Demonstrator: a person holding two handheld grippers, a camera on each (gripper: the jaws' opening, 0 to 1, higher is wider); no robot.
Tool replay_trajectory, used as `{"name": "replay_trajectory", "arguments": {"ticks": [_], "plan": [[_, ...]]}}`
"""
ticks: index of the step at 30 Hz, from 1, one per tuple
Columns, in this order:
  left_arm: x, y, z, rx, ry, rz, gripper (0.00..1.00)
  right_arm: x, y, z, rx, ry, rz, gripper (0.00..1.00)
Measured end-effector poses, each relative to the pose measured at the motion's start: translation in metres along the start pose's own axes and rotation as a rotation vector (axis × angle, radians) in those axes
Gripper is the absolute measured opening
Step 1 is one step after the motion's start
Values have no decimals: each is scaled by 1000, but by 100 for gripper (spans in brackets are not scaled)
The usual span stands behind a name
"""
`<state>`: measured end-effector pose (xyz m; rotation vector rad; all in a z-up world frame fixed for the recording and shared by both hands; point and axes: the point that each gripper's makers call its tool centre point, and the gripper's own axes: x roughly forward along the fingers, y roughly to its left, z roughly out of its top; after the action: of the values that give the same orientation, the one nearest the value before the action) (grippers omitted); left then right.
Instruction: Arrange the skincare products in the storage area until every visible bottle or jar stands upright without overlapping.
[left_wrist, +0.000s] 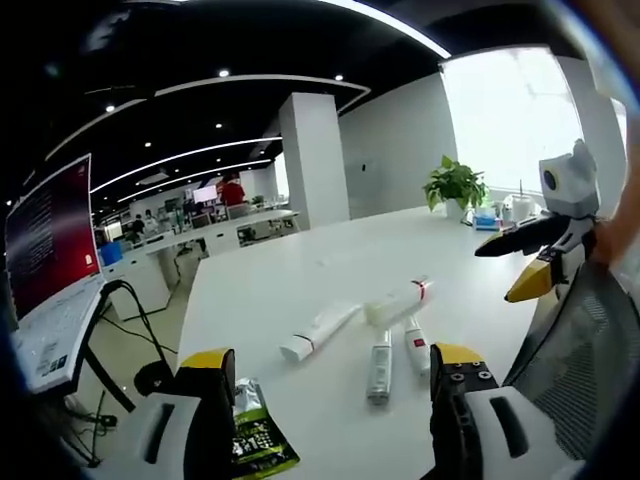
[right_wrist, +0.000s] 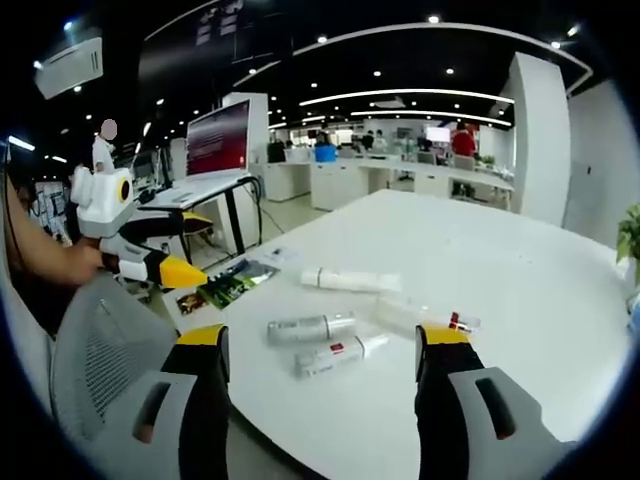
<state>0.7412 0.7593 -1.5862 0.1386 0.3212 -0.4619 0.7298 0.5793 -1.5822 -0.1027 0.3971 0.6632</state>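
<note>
Four tubes (left_wrist: 378, 340) lie flat mid-frame on white table (left_wrist: 300, 270); left gripper (left_wrist: 335, 385) and right gripper (right_wrist: 320, 365) both released (nothing held).

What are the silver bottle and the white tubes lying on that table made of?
The silver bottle looks metallic or metallised plastic: it has a grey sheen with bright highlights. The long white tube and the red-labelled white tube look like smooth plastic with an even, faintly glossy surface. The white table looks like matte laminate.
</note>
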Motion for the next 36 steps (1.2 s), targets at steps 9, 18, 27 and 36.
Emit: {"name": "replay_trajectory", "arguments": {"ticks": [9, 18, 27, 36], "plan": [[0, 1, 0, 2, 0, 5, 81, 4, 0, -10, -13, 50, -3, 71], [-1, -1, 4, 2, -18, 4, 81, 3, -6, -18, -10, 82, -27, 69], [0, -8, 3, 5, -11, -27, 81, -2, -14, -10, -12, 42, -69, 68], [1, -8, 3, -10, -3, -26, 81, -5, -20, -5, -13, 10, -90, 68]]}}
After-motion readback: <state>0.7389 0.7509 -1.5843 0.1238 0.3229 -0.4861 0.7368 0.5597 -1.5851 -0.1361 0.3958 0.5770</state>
